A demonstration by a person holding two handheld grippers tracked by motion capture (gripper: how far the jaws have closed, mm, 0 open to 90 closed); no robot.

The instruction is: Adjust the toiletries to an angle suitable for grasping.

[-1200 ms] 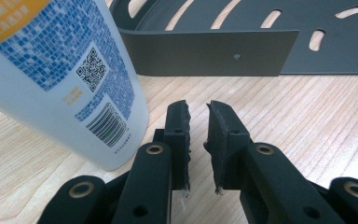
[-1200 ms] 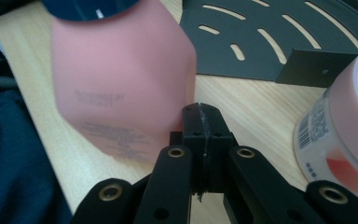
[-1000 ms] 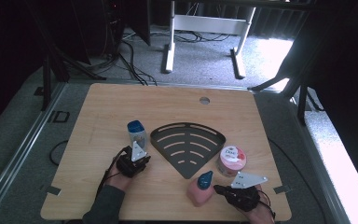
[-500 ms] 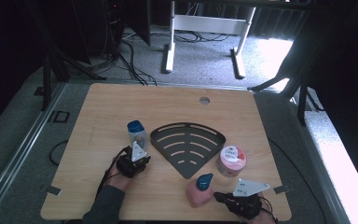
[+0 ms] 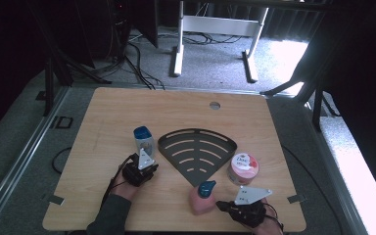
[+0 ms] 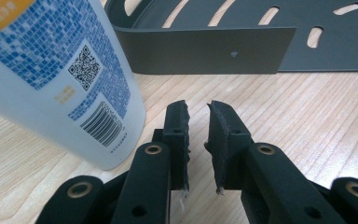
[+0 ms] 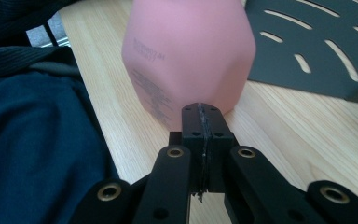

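My left gripper [image 5: 150, 166] rests on the wooden table [image 5: 127, 112], just right of a clear bottle [image 5: 144, 140] with a blue cap and blue label. In the left gripper view its jaws [image 6: 198, 109] stand slightly open with nothing between them. The bottle [image 6: 60, 79] is beside the left jaw, and the dark tray's wall [image 6: 205, 49] lies ahead. My right gripper [image 5: 221, 205] lies near the front edge and points at a pink bottle [image 5: 201, 200] with a blue cap. Its jaws [image 7: 203, 109] are shut, empty, right in front of that pink bottle [image 7: 191, 51].
A dark fan-shaped slotted tray [image 5: 198, 149] lies mid-table between the two bottles. A round pink jar [image 5: 243, 168] with a white lid stands right of the tray's tip. A dark sleeve [image 7: 32, 140] lies left of the right gripper. The table's far half has a small round hole [image 5: 215, 105].
The right gripper has shifted slightly toward the front edge and left, staying shut. The left gripper and its bottle have not moved.
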